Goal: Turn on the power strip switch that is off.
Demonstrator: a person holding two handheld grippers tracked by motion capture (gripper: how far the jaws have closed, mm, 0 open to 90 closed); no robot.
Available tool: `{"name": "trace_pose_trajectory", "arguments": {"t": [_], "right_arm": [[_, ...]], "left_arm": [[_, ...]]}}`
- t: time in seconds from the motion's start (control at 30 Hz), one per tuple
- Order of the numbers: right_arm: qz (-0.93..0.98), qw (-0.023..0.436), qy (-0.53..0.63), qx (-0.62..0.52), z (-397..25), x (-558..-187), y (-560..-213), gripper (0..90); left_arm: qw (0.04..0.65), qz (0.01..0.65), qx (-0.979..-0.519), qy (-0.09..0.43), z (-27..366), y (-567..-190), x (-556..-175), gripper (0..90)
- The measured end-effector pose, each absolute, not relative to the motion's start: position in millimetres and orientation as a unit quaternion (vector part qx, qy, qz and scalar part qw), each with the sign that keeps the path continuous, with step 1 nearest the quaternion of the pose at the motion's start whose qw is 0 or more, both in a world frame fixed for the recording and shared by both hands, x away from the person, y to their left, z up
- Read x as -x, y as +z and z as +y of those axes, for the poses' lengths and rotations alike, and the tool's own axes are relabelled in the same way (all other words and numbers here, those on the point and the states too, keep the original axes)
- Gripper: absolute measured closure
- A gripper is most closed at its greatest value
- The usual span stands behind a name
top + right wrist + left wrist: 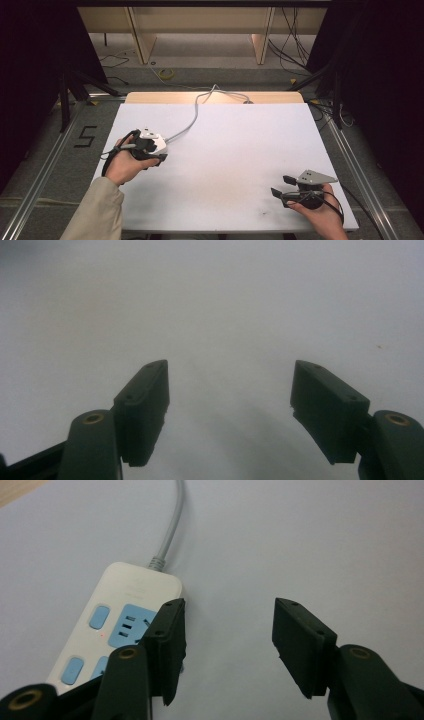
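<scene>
On my left gripper view I have the white plastic power strip (120,630) lying flat on the matte white table top (310,545). Its casing is smooth and glossy with rounded corners, and its face carries pale blue rounded-square switch buttons down one side with pale blue socket panels beside them, each cut with narrow dark slots. A tiny red dot glows between the buttons and the sockets. A round grey rubbery cable (170,525) leaves the far end through a ribbed strain-relief collar and runs away across the table.

From the high view, the strip (152,140) sits at the left side of the table, near its left edge and about midway up, right at my left gripper (159,156); its cable (192,120) snakes to the table's far edge. My left gripper (227,645) stands with its flat black blocky jaws wide apart, holding nothing; the left-hand jaw overlaps the strip's near corner in the picture, and I cannot tell whether it touches.

My right gripper (281,186) hangs over the near right part of the table (225,150), well apart from the strip. In the right gripper view (230,410) its jaws gape just as wide over bare, slightly scuffed white surface.
</scene>
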State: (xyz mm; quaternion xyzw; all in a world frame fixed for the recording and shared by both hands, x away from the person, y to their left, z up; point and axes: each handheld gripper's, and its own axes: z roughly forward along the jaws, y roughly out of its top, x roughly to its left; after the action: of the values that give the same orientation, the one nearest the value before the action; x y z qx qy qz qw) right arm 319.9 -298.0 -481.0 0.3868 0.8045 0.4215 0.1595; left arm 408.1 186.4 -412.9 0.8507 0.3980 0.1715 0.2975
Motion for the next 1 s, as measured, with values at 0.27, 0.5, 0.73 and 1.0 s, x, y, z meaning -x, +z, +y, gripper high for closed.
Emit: {"name": "trace_pose_trajectory", "arguments": {"t": [0.27, 0.5, 0.73, 1.0], "right_arm": [[0.805, 0.159, 0.422, -0.386, -297.8, -319.9, -481.1, 32.6], [0.805, 0.159, 0.422, -0.385, -297.6, -319.9, -481.1, 32.7], [0.806, 0.158, 0.421, -0.385, -297.3, -320.0, -481.2, 32.6], [0.806, 0.158, 0.421, -0.385, -297.4, -320.0, -481.2, 32.6]], "left_arm": [[0.306, 0.39, -0.853, 0.166, 179.5, -415.3, -401.7, 42.2], [0.318, 0.379, -0.852, 0.17, 176.0, -419.5, -394.8, 37.5], [0.32, 0.366, -0.856, 0.177, 173.9, -429.8, -386.6, 30.6], [0.331, 0.36, -0.854, 0.18, 171.1, -440.9, -376.4, 27.3]]}}
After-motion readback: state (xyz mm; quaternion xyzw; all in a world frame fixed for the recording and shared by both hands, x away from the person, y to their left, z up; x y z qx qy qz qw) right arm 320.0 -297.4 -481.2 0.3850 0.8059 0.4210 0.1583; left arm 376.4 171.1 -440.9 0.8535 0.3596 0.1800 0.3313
